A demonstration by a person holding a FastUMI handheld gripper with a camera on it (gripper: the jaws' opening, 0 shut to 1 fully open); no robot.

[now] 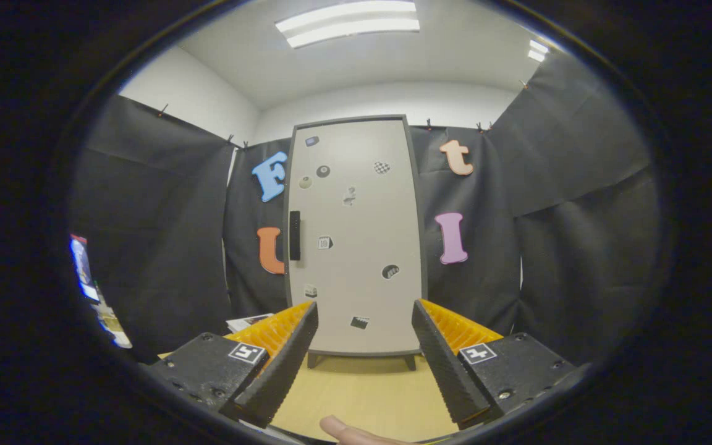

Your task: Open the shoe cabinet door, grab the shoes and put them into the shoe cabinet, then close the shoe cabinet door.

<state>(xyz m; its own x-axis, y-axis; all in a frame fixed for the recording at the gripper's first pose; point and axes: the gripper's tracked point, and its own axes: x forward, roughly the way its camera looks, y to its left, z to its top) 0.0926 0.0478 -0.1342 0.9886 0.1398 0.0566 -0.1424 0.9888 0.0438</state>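
Black cloth (164,216) hangs around the booth on three sides, with white wall and a white ceiling above it, where two light fixtures (348,23) glow, one large and one small off to the side. Against the back cloth stands one shoe cabinet (356,247), tall, pale grey with a darker frame, upright on short feet on a light wooden table (362,395). Its single door is shut flush in the frame, so what the cabinet holds cannot be seen. One dark vertical handle (295,235) sits on the door's left edge at about mid-height. Roughly nine small stickers (382,167) are scattered over the door face, most too small to make out. One gripper (364,324) points straight at the cabinet, its two fingers spread wide apart with nothing between them; the lower part of the door and the cabinet's feet show in the gap, well beyond the fingertips. Each finger carries one small square marker (477,353) on its base. A fingertip of a person's hand (347,434) shows at the near edge of the table, below the fingers. Behind the left finger, a flat printed sheet or card (248,322) lies on the table, partly hidden. Far off to the left, past the cloth, a bright screen and some small items (93,287) appear, too warped and small to identify.
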